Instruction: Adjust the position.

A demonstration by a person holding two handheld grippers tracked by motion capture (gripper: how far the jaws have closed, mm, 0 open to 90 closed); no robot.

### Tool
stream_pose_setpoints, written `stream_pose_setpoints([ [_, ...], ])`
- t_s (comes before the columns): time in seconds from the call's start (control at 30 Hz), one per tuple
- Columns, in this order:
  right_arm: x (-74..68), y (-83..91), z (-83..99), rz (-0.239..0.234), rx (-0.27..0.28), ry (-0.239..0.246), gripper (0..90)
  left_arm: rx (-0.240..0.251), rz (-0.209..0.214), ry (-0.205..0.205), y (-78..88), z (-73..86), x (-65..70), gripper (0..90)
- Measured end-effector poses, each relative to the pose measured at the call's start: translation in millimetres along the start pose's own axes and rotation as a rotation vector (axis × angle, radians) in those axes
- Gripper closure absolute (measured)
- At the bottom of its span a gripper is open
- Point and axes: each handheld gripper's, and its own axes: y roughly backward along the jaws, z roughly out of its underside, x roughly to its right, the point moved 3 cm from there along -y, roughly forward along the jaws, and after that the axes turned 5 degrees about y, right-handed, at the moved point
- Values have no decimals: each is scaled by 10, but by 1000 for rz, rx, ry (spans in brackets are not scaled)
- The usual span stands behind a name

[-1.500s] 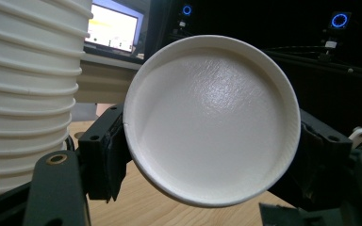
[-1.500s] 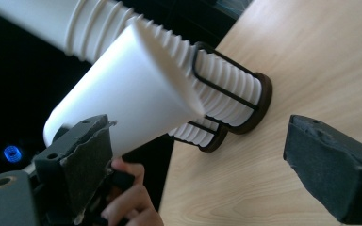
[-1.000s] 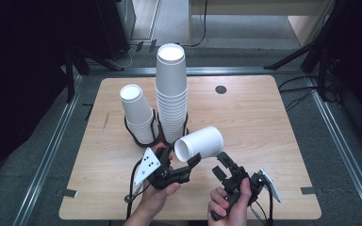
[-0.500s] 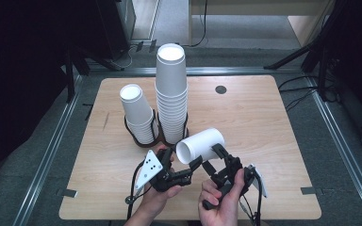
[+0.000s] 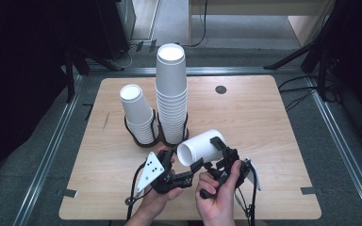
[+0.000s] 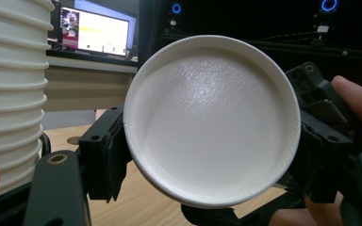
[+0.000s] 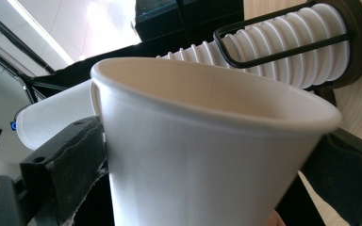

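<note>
Your left gripper (image 5: pixel 194 165) pinches a white paper cup (image 5: pixel 201 148) near its closed bottom end, its jaws pressed on the cup's sides. In the left gripper view the cup (image 6: pixel 212 125) faces you bottom first: a round, slightly recessed white disc with a thin raised rim and a faint sheen, sitting right between the two black jaws. From above, the cup lies on its side above the table (image 5: pixel 264 122), clear of the wood, its body widening away from your left claw toward the far right.

Your right gripper (image 5: pixel 221 153) sits just beside the left one, its jaws straddling the cup's wider, open end. They have just been opening with the cup between them, and whether the pads press on the wall cannot be told. In the right gripper view the cup (image 7: pixel 207 155) rises between the jaws, a plain smooth white cone with a rolled lip.

Beyond both claws stand a short stack of cups (image 5: pixel 139 115) and a tall stack of cups (image 5: pixel 171 94), each in a dark wire holder (image 5: pixel 156 137).
</note>
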Motion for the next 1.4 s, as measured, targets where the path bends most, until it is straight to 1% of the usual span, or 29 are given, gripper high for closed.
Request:
stream_pose_setpoints([
  [0.1,13,-49,-24,-16,-7,-22,41,-3,3,-2,-5,11,10,247],
  [0.13,18,-54,-29,-21,-9,-16,47,-2,4,-2,-4,11,11,247],
  [0.2,11,-46,-33,-24,-2,-13,94,1,4,-1,-3,10,11,246],
  [0.27,3,-40,-29,-29,4,-7,118,-3,10,-1,-1,13,4,241],
  [0.37,4,-23,-23,-31,30,19,157,-29,37,39,7,6,-21,224],
  [0.43,9,-19,-16,-47,37,31,171,-51,44,59,3,-4,-30,210],
  [0.5,-4,-13,-3,-45,49,62,178,-67,49,72,-1,-6,-31,112],
  [0.53,-16,-6,0,-49,58,75,181,-72,51,78,5,-11,-33,92],
  [0.57,-35,2,-2,-44,81,111,183,-74,55,81,10,-17,-32,81],
  [0.67,-102,14,-16,-31,116,202,187,-76,64,86,21,-43,-29,78],
  [0.7,-136,19,-28,-7,135,257,188,-77,65,88,24,-50,-32,78],
  [0.8,-225,41,-58,5,180,370,189,-75,60,95,32,-64,-50,78],
  [0.87,-294,64,-73,25,216,469,189,-76,58,97,39,-69,-65,78],
  [0.93,-354,92,-84,28,241,539,189,-72,56,102,47,-80,-81,78],
  [0.97,-393,113,-95,41,268,605,189,-71,54,101,48,-84,-85,78],
  [1.07,-488,156,-121,75,334,766,188,-73,56,96,55,-94,-83,78],
  [1.1,-534,180,-138,105,385,869,187,-74,55,95,57,-96,-83,78],
  [1.13,-573,195,-154,114,423,955,187,-73,53,97,59,-96,-84,79],
  [1.17,-614,205,-159,124,447,1027,187,-73,53,98,61,-96,-86,78],
  [1.2,-645,209,-157,135,463,1075,186,-77,52,96,63,-93,-94,78],
  [1.23,-694,208,-145,151,483,1165,185,-78,49,96,63,-91,-101,78],
  [1.27,-728,206,-130,166,497,1241,185,-80,47,98,67,-90,-107,79],
  [1.3,-761,200,-112,181,508,1307,183,-80,48,101,69,-90,-110,78],
  [1.33,-784,196,-98,187,513,1347,182,-81,48,102,73,-90,-116,79],
  [1.37,-820,188,-75,181,509,1402,181,-82,47,100,75,-91,-119,78],
  [1.4,-839,183,-67,181,505,1438,180,-83,45,97,78,-90,-120,79],
])
